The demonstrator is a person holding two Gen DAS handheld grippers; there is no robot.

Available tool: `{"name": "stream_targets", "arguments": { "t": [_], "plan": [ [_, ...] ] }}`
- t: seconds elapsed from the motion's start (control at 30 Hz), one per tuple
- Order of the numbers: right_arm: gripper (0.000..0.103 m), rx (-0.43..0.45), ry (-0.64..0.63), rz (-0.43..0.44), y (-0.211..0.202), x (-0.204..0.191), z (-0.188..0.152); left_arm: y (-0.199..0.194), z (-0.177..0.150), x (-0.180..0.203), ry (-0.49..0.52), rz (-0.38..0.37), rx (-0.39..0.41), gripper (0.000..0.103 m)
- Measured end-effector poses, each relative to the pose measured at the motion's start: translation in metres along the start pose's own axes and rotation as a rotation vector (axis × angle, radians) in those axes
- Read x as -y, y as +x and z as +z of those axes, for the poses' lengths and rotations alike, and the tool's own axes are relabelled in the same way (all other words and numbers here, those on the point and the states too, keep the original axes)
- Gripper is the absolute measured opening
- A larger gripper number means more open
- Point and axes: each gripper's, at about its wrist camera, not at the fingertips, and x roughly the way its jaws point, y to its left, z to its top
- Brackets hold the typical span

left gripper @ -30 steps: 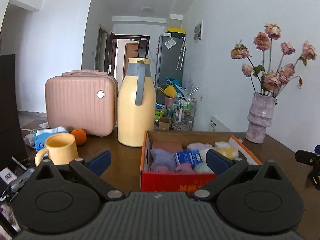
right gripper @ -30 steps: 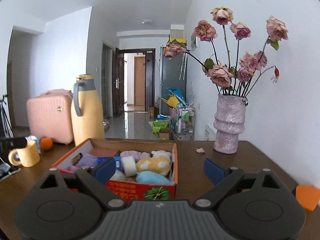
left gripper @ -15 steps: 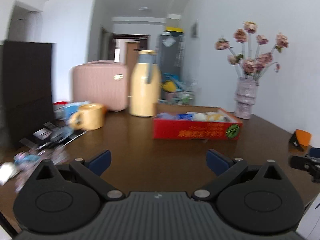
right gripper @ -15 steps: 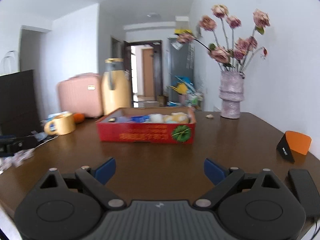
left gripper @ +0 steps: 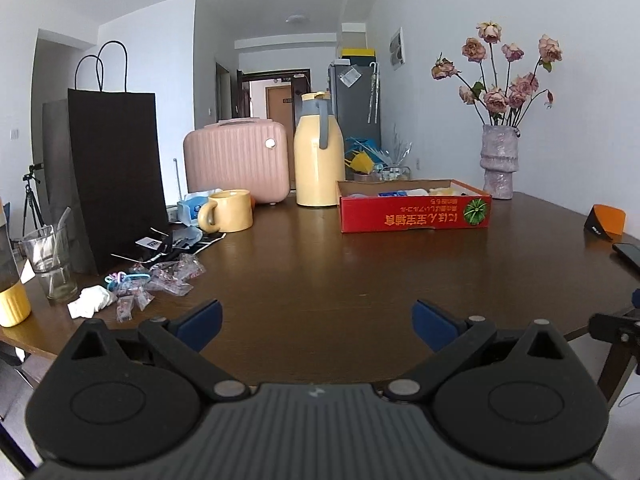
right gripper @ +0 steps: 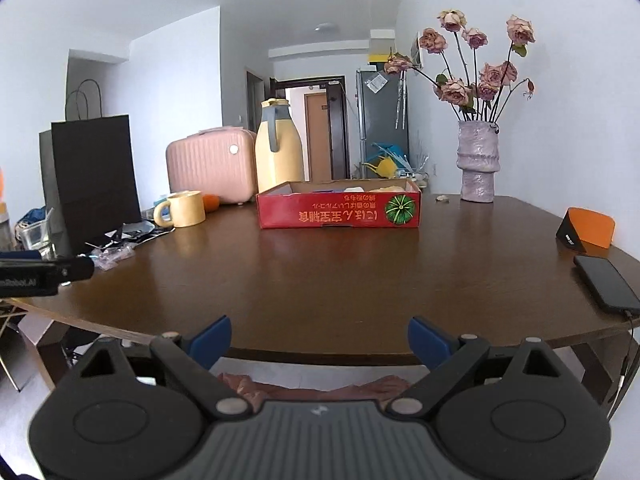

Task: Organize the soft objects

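A red cardboard box [left gripper: 414,214] [right gripper: 338,214] stands far back on the brown table [left gripper: 340,272] [right gripper: 340,272]. Only the tops of the soft items inside show over its rim: something blue, white and yellow. My left gripper [left gripper: 316,322] hangs open over the table's near edge, with nothing between its blue pads. My right gripper [right gripper: 319,338] is open too, held just off the front edge of the table, empty. Both are well short of the box.
A yellow mug [left gripper: 230,211], pink case [left gripper: 238,160] and yellow thermos [left gripper: 319,152] stand left of the box, a black paper bag [left gripper: 114,168] and small clutter [left gripper: 152,276] further left. A flower vase [right gripper: 478,160], orange-black object [right gripper: 588,228] and phone [right gripper: 606,282] are on the right.
Both grippers have pulled far back from above the box to the table's near edge. The box now looks small and distant, and both stay open.
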Motion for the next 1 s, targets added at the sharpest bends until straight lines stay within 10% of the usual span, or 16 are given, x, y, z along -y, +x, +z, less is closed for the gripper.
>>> {"name": "stream_targets", "arguments": {
  "t": [1.0],
  "plan": [
    [0.095,0.021,0.029,-0.022,0.0042,0.0019,0.0091,0.0028,-0.0017,0.0037,0.003,-0.026,-0.004,0.103]
  ]
}}
